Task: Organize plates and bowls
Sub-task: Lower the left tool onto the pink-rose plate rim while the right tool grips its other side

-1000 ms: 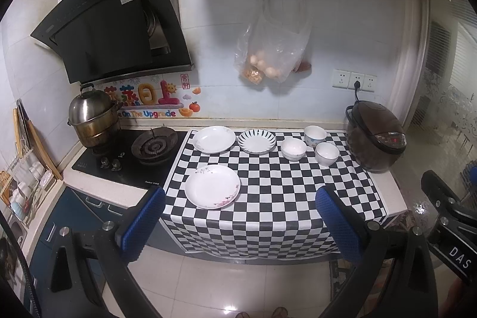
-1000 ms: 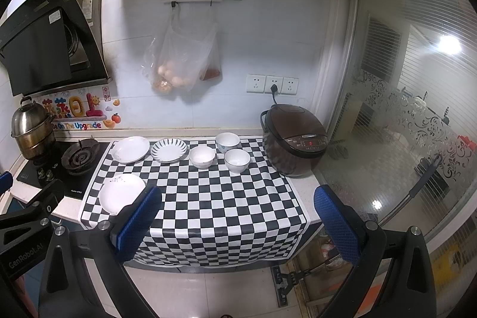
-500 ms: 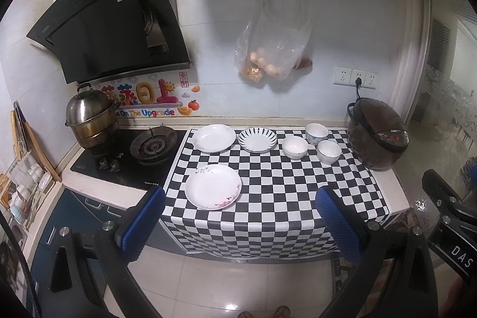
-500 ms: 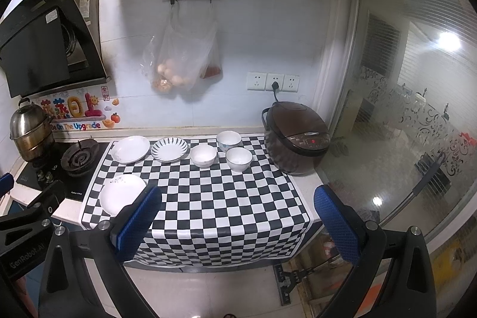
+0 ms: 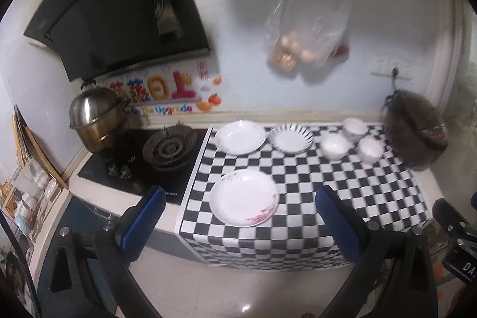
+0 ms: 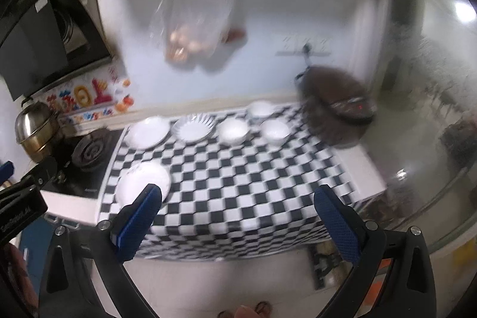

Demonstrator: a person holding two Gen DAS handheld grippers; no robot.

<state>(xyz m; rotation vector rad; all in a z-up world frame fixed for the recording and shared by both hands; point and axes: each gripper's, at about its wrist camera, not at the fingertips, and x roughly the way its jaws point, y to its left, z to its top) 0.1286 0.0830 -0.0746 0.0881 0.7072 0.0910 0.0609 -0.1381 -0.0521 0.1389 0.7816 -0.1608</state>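
Six dishes, three plates (image 5: pixel 244 201) and three bowls (image 5: pixel 334 145), sit unstacked on the checkered countertop (image 5: pixel 313 184); left gripper (image 5: pixel 238 218) and right gripper (image 6: pixel 237 218) both empty, jaws wide apart.

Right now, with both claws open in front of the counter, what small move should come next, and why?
Probably bring the left claw forward and down toward the near plate. That plate lies alone at the front of the checkered cloth, closest to this claw, while the other two plates and three bowls sit along the back. Both claws are open and empty; the right claw is also off the counter.
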